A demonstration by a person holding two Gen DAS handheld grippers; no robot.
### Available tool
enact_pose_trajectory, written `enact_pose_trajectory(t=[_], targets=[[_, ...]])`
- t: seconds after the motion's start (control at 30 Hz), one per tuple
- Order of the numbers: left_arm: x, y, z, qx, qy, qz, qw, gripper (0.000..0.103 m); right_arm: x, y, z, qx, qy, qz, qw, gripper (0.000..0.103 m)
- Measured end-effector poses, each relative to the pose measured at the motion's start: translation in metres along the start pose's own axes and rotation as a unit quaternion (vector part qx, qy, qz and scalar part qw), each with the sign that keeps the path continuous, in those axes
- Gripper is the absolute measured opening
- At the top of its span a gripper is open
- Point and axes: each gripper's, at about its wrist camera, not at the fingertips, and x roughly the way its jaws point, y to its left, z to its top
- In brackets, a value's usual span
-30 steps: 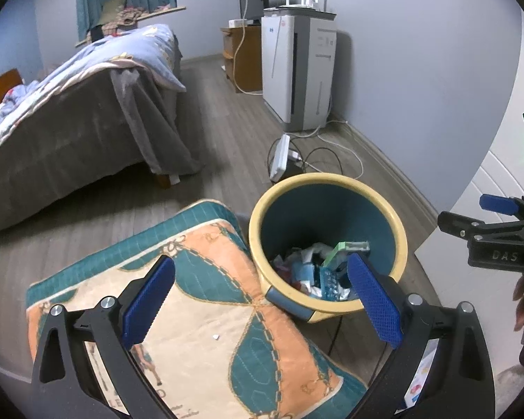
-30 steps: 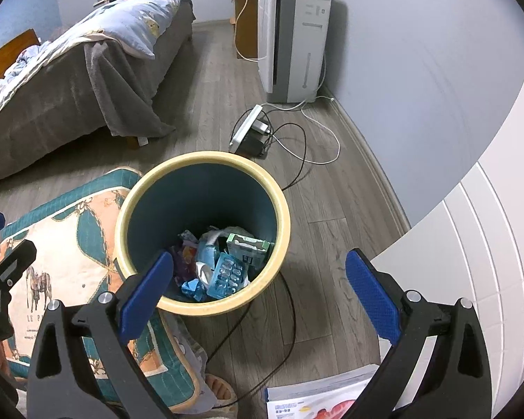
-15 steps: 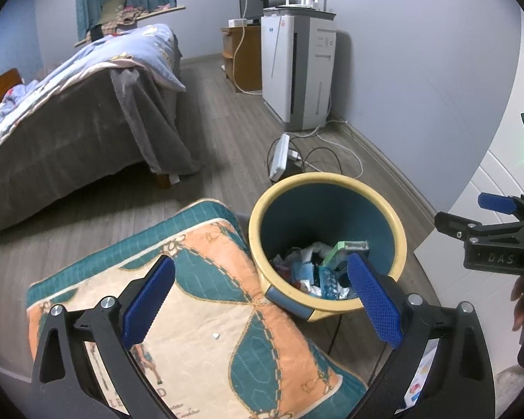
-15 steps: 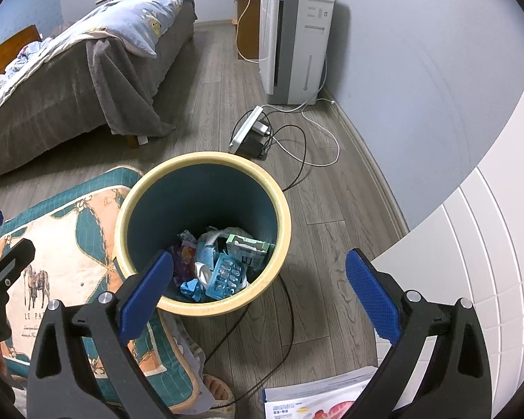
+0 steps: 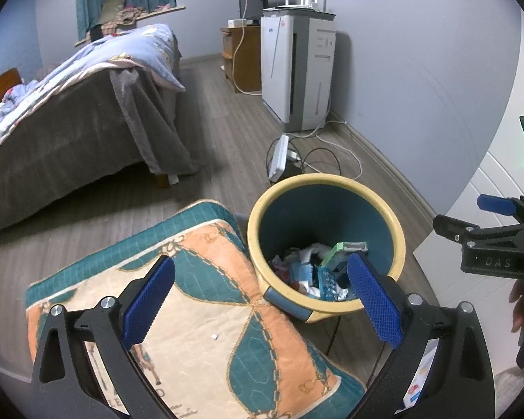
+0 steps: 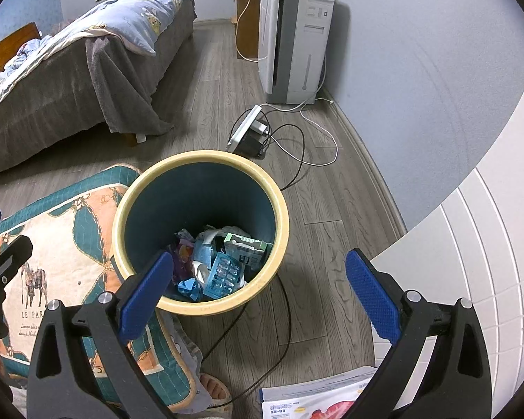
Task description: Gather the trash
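A round trash bin (image 5: 384, 206) (image 6: 283, 209) with a cream rim and dark teal inside stands on the wood floor. Several pieces of trash (image 5: 318, 265) (image 6: 220, 262) lie at its bottom: a green box, a blue blister pack, crumpled wrappers. My left gripper (image 5: 262, 296) hovers open above the patterned cushion and the bin's near rim, holding nothing. My right gripper (image 6: 258, 289) is open and empty too, above the bin's right side and the floor. The right gripper's body shows at the right edge of the left wrist view.
A teal and orange cushion (image 5: 199, 314) (image 6: 63, 244) touches the bin's left side. A bed (image 5: 70, 111) fills the left; an air purifier (image 5: 297, 70) stands by the wall. A power strip with cables (image 6: 258, 132) lies behind the bin. A printed paper (image 6: 318, 398) lies near the bottom.
Both grippers have barely shifted; the right wrist view has crept slightly, with the bin sitting a touch lower. Nothing was taken or released.
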Motion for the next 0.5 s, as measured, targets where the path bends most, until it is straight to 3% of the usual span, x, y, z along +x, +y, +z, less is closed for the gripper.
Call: enact_pose_trajectory(t=[0.5], targets=[[-0.0012,-0.0017,0.0010,-0.001,-0.001,-0.004,1.0000,0.098,0.0005,-0.0001,-0.0008,-0.002,0.001,-0.002,1.000,0.097]])
